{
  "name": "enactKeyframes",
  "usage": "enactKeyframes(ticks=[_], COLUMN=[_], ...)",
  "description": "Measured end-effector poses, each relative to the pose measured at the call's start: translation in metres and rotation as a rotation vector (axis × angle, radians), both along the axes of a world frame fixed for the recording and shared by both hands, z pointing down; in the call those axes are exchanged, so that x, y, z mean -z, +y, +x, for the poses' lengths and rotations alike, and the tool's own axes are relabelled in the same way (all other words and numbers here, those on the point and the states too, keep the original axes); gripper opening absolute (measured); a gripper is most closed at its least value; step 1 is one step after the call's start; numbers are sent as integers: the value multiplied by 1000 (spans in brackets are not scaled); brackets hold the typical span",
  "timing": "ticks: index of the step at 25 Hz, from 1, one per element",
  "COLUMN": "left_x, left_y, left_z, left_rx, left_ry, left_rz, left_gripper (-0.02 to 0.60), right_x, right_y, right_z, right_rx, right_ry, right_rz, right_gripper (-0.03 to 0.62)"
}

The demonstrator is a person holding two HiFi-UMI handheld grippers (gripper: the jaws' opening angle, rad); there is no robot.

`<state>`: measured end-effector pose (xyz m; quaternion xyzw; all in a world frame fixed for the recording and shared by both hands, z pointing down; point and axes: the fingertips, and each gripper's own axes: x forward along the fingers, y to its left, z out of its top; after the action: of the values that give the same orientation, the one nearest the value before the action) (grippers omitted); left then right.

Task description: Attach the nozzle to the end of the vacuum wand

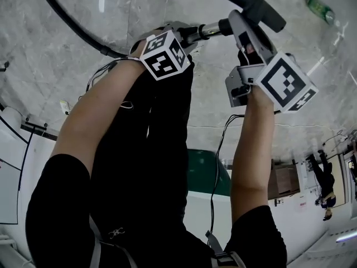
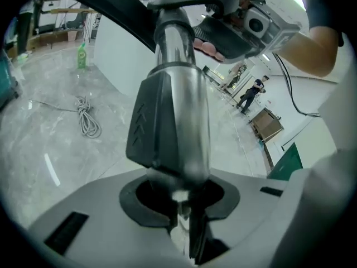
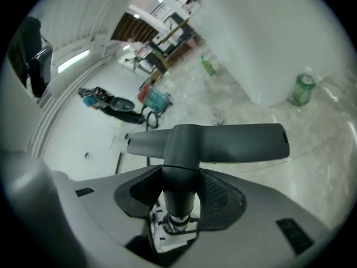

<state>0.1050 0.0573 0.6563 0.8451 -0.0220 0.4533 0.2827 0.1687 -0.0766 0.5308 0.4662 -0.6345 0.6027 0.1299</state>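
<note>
**Nozzle held at the wand's end, one gripper on each piece**

The dark grey T-shaped plastic nozzle (image 3: 223, 141) is seen as a wide, flat crossbar with a round neck dropping from its middle. A bright metal ring is shown at the foot of that neck. The nozzle is located at the far end of the chrome metal wand (image 2: 181, 110), in line with it. Its neck is clamped between the textured pads of the right gripper (image 3: 177, 202), whose jaws are drawn in only as far as the neck allows. The wand is gripped by the left gripper (image 2: 179, 197), whose jaws are closed partway round the tube. They sit just short of a dark grey ribbed plastic collar (image 2: 146, 127) that is fitted on the wand.

Only in the head view are both grippers shown together, set near each other along the wand at the ends of two bare forearms. A black flexible hose (image 1: 72, 21) is seen there too, curving away from behind the left gripper at the wand's near end.

Only in the left gripper view are the collar's chevron ribs made out. A coiled grey cable (image 2: 86, 116) and a green plastic bottle (image 2: 82, 54) are seen on the pale marble floor (image 2: 33, 149), to the left of the wand.

Only in the right gripper view is the crossbar's full span displayed, with a green can (image 3: 303, 89) standing beyond the wand's far end.

Whether the neck is fully seated on the wand cannot be told.
</note>
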Motion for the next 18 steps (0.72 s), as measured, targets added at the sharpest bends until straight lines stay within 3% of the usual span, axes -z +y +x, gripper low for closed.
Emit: enactKeyframes(ticks=[3, 4, 6, 9, 14, 16, 18], left_x=[-7, -5, -2, -4, -17, -20, -22], left_y=[1, 0, 1, 4, 16, 17, 19], left_z=[-7, -7, -5, -2, 3, 2, -2], left_rx=[-35, -31, -14, -6, 24, 32, 8], left_ry=[-4, 8, 26, 7, -56, -62, -59], left_rz=[4, 6, -3, -14, 2, 12, 11], left_gripper=[117, 117, 116, 114, 114, 114, 114], right_x=[4, 6, 4, -7, -35, -35, -28], right_y=[3, 3, 2, 3, 24, 27, 29], right_z=[-22, -24, -18, -4, 14, 11, -2], right_rx=[262, 284, 217, 18, -238, -227, -122], right_ry=[-191, -264, -330, -230, 50, 74, 23], right_rz=[127, 199, 275, 229, -4, -14, 65], right_gripper=[189, 190, 190, 189, 189, 189, 189])
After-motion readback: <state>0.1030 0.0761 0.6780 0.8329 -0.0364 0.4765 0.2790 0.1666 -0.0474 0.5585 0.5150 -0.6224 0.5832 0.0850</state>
